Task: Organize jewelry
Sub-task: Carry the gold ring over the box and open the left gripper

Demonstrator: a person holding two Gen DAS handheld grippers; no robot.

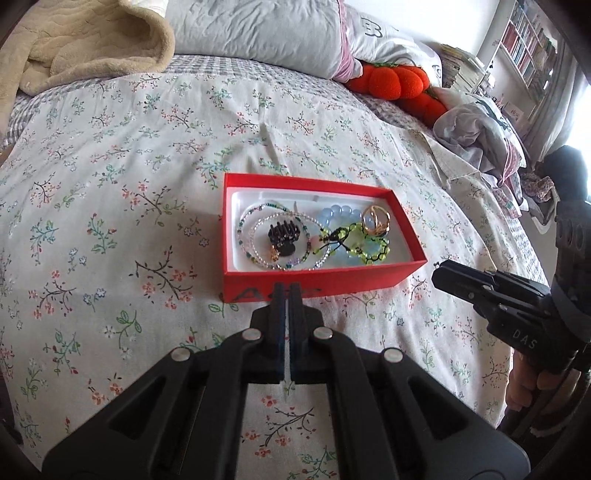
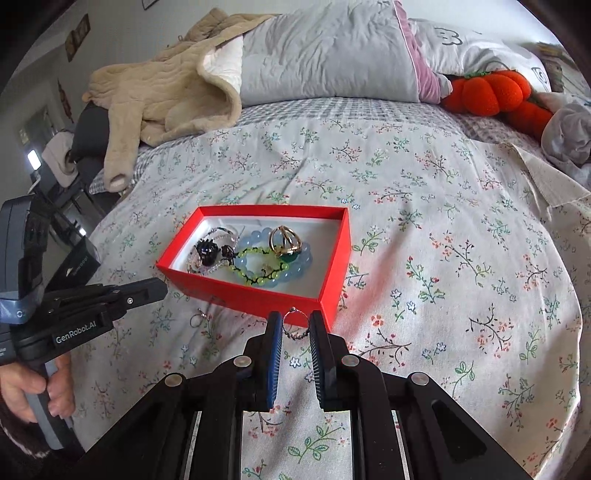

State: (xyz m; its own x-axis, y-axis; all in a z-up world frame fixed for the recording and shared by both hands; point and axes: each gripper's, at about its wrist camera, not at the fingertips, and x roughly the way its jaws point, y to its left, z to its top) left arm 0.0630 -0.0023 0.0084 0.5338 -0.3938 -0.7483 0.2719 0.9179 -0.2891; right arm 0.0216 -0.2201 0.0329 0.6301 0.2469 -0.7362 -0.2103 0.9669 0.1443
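Earring (image 2: 297, 326) is lying just ahead of right hand-held gripper (image 2: 294, 325), jaws slightly parted, pinching nothing; left hand-held gripper (image 1: 286, 291) is pressed together, empty.

Left wrist view: looks forward and down along the left gripper (image 1: 285, 291), close above a floral bedspread (image 1: 110, 206), facing the pillows (image 1: 258, 33).
Right wrist view: looks forward and down along the right gripper (image 2: 295, 325), equally near, facing the same pillows.
Shared: a red box (image 1: 321, 275) (image 2: 334, 273), the bedspread, an orange cushion (image 1: 391, 79); each view shows the other gripper at its edge.
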